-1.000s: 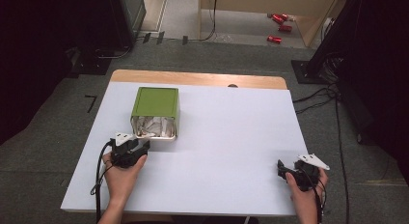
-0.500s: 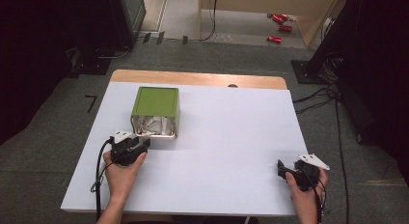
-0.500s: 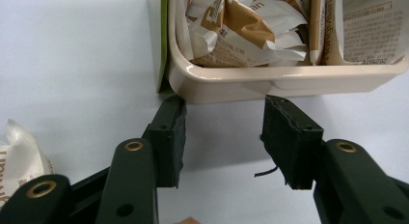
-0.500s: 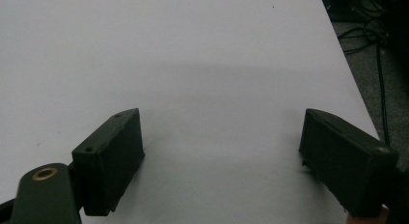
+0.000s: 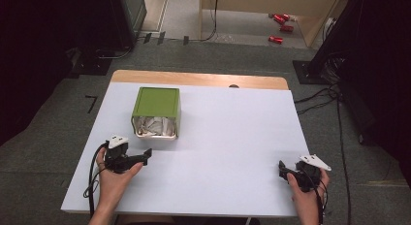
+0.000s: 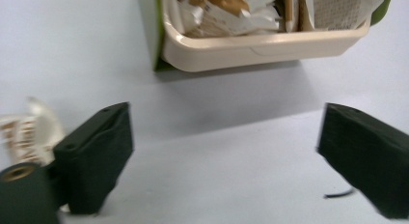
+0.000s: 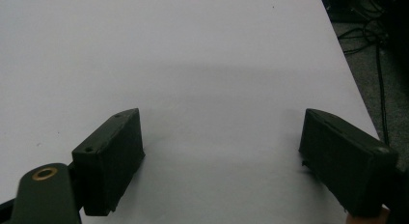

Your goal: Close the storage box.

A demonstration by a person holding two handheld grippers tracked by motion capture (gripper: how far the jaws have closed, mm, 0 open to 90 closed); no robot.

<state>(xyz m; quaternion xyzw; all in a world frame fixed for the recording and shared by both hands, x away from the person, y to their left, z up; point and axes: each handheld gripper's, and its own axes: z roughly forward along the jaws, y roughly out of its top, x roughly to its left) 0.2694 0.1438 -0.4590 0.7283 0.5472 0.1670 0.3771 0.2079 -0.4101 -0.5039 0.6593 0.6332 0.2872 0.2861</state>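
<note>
The left gripper [image 5: 145, 155], just in front of the green box [image 5: 156, 101], has just been opening its jaws; nothing lies between them. A packet [image 6: 29, 130] beside it could snag. The right gripper [image 5: 283, 169], well apart, stands released and empty.

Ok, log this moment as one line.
left gripper: jaws just opened, empty, near green box | packets in box tray | right gripper: open, idle on table
</note>
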